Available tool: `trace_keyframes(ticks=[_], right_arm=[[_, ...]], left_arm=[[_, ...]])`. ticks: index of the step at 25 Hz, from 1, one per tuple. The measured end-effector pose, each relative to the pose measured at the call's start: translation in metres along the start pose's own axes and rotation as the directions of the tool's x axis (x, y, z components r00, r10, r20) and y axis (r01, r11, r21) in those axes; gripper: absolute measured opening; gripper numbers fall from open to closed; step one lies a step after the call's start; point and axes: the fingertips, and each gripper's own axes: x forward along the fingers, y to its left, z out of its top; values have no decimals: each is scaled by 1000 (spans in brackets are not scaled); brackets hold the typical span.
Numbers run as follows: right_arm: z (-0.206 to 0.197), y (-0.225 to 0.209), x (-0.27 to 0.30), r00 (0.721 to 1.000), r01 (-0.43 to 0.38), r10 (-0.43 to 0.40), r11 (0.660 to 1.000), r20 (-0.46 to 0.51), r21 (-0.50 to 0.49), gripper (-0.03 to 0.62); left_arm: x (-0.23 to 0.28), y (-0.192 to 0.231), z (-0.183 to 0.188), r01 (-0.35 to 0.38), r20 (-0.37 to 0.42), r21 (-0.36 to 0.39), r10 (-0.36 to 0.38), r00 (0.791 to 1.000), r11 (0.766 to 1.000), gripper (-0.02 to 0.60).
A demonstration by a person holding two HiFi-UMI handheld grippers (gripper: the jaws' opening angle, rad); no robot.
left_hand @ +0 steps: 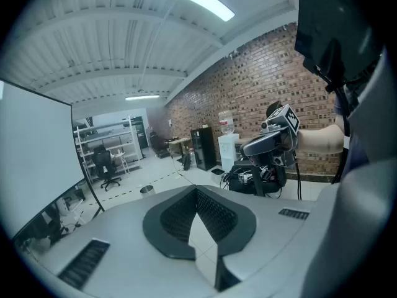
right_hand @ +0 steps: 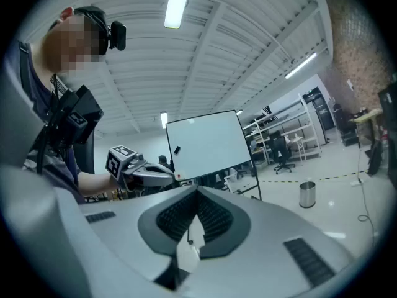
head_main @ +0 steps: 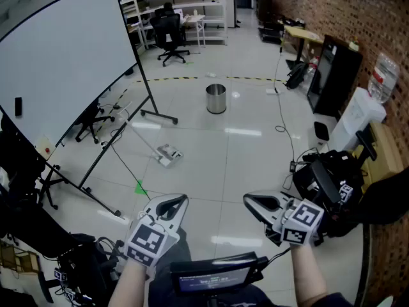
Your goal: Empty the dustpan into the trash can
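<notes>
Head view: finds trash can (head_main: 216,98) upright on the open floor. Spots dustpan (head_main: 169,153) lying on the floor nearer than the can and to its left, well apart from it. Shows left claw (head_main: 181,201) and right claw (head_main: 249,199) low, well short of the can and the dustpan, touching neither. Both closed, gripping nothing.

Items, head view, by clock position:
- Whiteboard (head_main: 64,62) on a wheeled stand, ten o'clock.
- Black office chair (head_main: 170,34), eleven o'clock, before white shelving (head_main: 192,5).
- Yellow-black floor tape (head_main: 185,78), twelve o'clock.
- Brick wall (head_main: 332,11), one o'clock.
- Black cabinet (head_main: 335,75), two o'clock.
- Water dispenser (head_main: 364,117), three o'clock, beside the cabinet.
- Green floor mark (head_main: 140,187), seven o'clock.
</notes>
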Motion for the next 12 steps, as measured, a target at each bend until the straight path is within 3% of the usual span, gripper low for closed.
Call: trace_keyframes(ticks=[6,12], right_arm=[[8,-10,17,999,51,-51,999,9,16,18],[11,-49,16,995,98,-98,995,-22,14,18]], left_arm=[[18,16,-12,57,-21,-38,-58,998,998,0],[76,33,6,126,39,-40,-125,991,991,0]])
